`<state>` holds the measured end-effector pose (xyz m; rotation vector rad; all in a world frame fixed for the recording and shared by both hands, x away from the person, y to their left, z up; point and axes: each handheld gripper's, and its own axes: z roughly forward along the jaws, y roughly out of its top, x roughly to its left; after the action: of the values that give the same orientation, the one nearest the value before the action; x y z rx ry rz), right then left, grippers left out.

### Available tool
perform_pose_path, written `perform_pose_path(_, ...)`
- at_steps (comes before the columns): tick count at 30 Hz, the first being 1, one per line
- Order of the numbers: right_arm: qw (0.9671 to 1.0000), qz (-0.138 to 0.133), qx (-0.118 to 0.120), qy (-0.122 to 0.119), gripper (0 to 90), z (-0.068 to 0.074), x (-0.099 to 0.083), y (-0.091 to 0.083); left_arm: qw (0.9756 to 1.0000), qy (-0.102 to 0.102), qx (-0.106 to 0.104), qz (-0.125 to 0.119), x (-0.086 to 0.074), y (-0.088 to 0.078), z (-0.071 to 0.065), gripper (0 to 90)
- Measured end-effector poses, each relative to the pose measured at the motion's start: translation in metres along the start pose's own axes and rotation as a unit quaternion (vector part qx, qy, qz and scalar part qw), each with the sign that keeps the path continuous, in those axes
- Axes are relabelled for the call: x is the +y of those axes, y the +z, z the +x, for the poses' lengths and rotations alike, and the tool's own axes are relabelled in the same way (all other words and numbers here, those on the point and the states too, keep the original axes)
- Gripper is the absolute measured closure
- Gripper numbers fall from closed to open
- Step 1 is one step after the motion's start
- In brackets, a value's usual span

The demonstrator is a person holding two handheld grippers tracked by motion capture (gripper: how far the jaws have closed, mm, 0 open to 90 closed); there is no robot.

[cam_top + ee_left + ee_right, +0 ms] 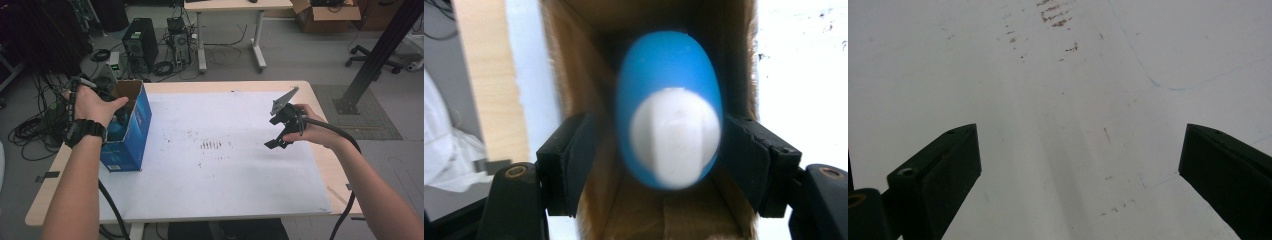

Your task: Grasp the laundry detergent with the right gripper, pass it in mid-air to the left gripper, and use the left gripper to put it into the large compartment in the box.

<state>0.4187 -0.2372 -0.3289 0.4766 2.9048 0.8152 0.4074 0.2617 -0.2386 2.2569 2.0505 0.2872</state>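
High view: the left hand (92, 107) holds its gripper inside the open top of the blue box (131, 131) at the table's (240, 86) left edge; the right gripper (278, 140) hovers well apart, over the white sheet (220, 200). Left gripper view: a blue, white-capped object (669, 130) lies between the black jaws, its long axis running away into the box; a gap shows on the left side, so the pads appear not to clamp it. Right gripper view: the jaws stand wide apart, holding nothing, above the stained sheet (1073, 100).
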Motion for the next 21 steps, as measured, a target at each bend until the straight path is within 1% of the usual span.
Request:
perform_pose_path(3, 1.0, -0.001, -0.001, 0.0, 3.5, 0.0, 0.0, -0.002, 0.9999, 0.01, 0.005, -0.011, 0.0, -0.015, -0.003, 30.2)
perform_pose_path(4, 1.0, -0.001, -0.002, 0.0, 3.5, 0.0, 0.0, -0.003, 0.9997, 0.017, 0.007, -0.015, 0.001, -0.022, -0.006, 29.8)
perform_pose_path(6, 1.0, 0.0, -0.002, 0.0, 3.5, -0.001, 0.001, -0.004, 0.9995, 0.026, 0.006, -0.02, 0.001, -0.031, -0.011, 29.4)
perform_pose_path(10, 1.0, -0.002, -0.004, 0.0, 3.4, -0.001, 0.002, -0.004, 0.9982, 0.051, 0.003, -0.032, 0.003, -0.044, -0.027, 25.5)
perform_pose_path(11, 1.0, -0.001, -0.004, 0.0, 3.5, -0.001, 0.002, -0.004, 0.9975, 0.061, 0.002, -0.035, 0.004, -0.046, -0.034, 24.7)
perform_pose_path(13, 1.0, -0.001, -0.002, -0.001, 3.5, -0.001, 0.002, -0.003, 0.9965, 0.074, -0.005, -0.039, 0.005, -0.047, -0.042, 22.8)
perform_pose_path(14, 1.0, 0.0, -0.002, 0.0, 3.5, -0.001, 0.003, -0.003, 0.9956, 0.083, -0.009, -0.041, 0.006, -0.046, -0.049, 22.0)
perform_pose_path(15, 1.0, 0.001, -0.003, 0.001, 3.5, -0.001, 0.003, -0.002, 0.9951, 0.091, -0.01, -0.039, 0.006, -0.046, -0.053, 21.7)
perform_pose_path(16, 1.0, 0.001, -0.003, 0.0, 3.5, -0.001, 0.003, -0.002, 0.9943, 0.099, -0.011, -0.038, 0.007, -0.044, -0.058, 21.1)
perform_pose_path(18, 1.0, 0.003, -0.002, 0.001, 3.7, -0.001, 0.004, -0.002, 0.9929, 0.112, -0.02, -0.036, 0.008, -0.04, -0.068, 19.9)
perform_pose_path(21, 1.0, 0.006, -0.002, 0.001, 3.7, -0.002, 0.004, -0.001, 0.99, 0.132, -0.034, -0.036, 0.01, -0.033, -0.082, 18.0)
